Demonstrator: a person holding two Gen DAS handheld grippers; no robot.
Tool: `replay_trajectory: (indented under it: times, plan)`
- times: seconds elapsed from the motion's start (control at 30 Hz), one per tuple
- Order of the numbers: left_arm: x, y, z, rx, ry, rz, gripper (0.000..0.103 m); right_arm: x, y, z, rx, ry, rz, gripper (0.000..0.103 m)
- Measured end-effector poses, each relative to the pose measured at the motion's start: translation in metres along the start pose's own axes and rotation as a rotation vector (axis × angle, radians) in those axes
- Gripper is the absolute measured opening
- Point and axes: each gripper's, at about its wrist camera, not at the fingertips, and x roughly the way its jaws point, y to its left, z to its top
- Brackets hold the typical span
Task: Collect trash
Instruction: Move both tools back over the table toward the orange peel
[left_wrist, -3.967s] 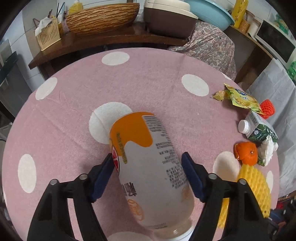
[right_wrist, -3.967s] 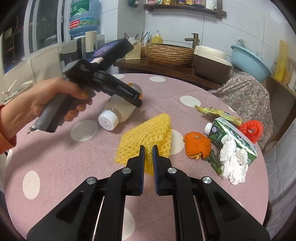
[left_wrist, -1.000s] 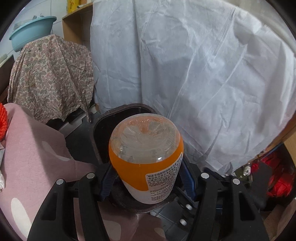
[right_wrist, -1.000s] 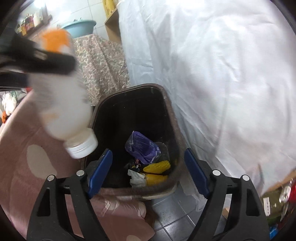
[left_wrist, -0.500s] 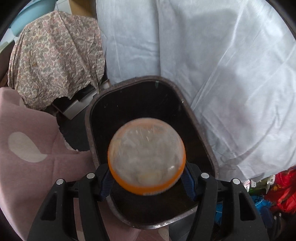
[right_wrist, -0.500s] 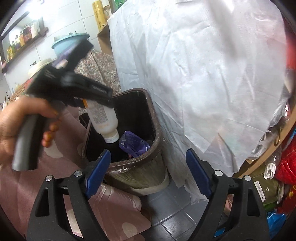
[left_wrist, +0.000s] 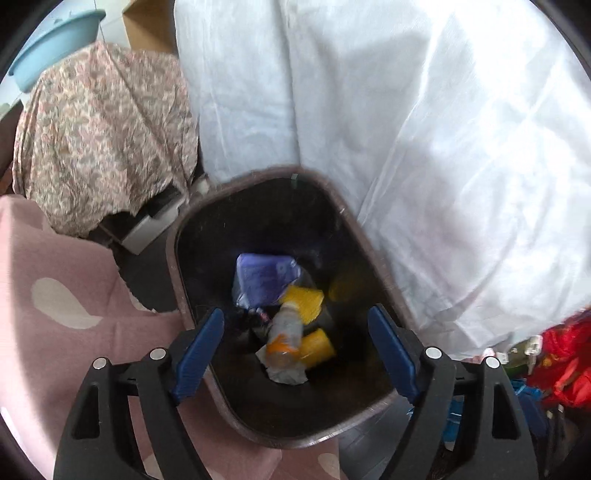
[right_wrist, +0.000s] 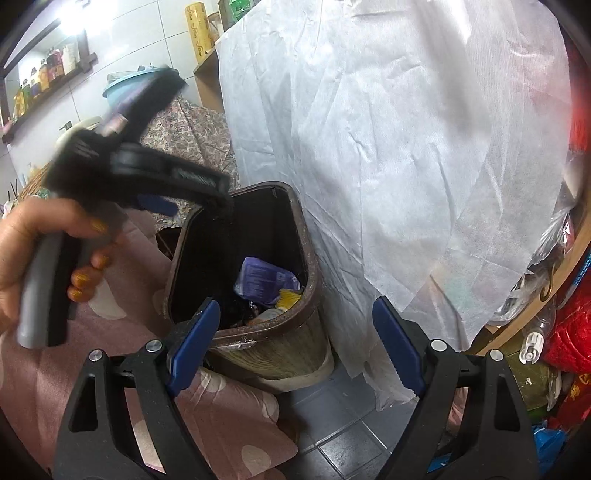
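The brown trash bin (left_wrist: 177, 258) stands on the floor by the table edge. The orange-and-white bottle (left_wrist: 284, 332) lies inside it among a purple wrapper (left_wrist: 262, 273) and yellow foam netting (left_wrist: 304, 299). My left gripper (left_wrist: 295, 339) is open and empty, right above the bin's mouth. It also shows in the right wrist view (right_wrist: 207, 199), held over the bin (right_wrist: 295, 347). My right gripper (right_wrist: 293, 347) is open and empty, a little back from the bin.
A white sheet (left_wrist: 424, 147) hangs right behind the bin. The pink dotted tablecloth (left_wrist: 55, 295) drapes at the left. A floral cloth (left_wrist: 103, 140) covers something at the back left. Red bags (right_wrist: 569, 325) and clutter sit at the right.
My left gripper has opened and the bottle has dropped into the bin. The right gripper has stayed open and drawn back slightly.
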Motion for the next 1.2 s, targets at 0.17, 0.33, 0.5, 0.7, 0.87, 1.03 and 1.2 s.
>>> replay_trajectory:
  times: [0.17,0.33,0.5,0.7,0.87,1.03,1.2]
  plan:
    - [-0.058,0.009,-0.011,0.041,-0.117,-0.066,0.093,-0.008,0.005,0.003,-0.008,-0.003,0.02,0.087]
    - [-0.111,0.031,-0.033,0.053,-0.218,-0.1,0.098,-0.018,0.026,0.01,-0.031,-0.013,0.087,0.089]
    - [-0.147,0.069,-0.063,0.031,-0.271,-0.03,0.098,-0.029,0.061,0.023,-0.077,-0.03,0.173,0.091]
    - [-0.176,0.133,-0.105,-0.055,-0.296,0.032,0.098,-0.039,0.106,0.038,-0.145,-0.037,0.266,0.092]
    - [-0.189,0.188,-0.138,-0.101,-0.307,0.123,0.098,-0.047,0.145,0.041,-0.209,-0.039,0.318,0.092]
    - [-0.194,0.251,-0.158,-0.192,-0.294,0.18,0.097,-0.055,0.174,0.039,-0.261,-0.035,0.362,0.092]
    - [-0.188,0.297,-0.16,-0.251,-0.265,0.206,0.081,-0.062,0.201,0.041,-0.319,-0.039,0.385,0.092]
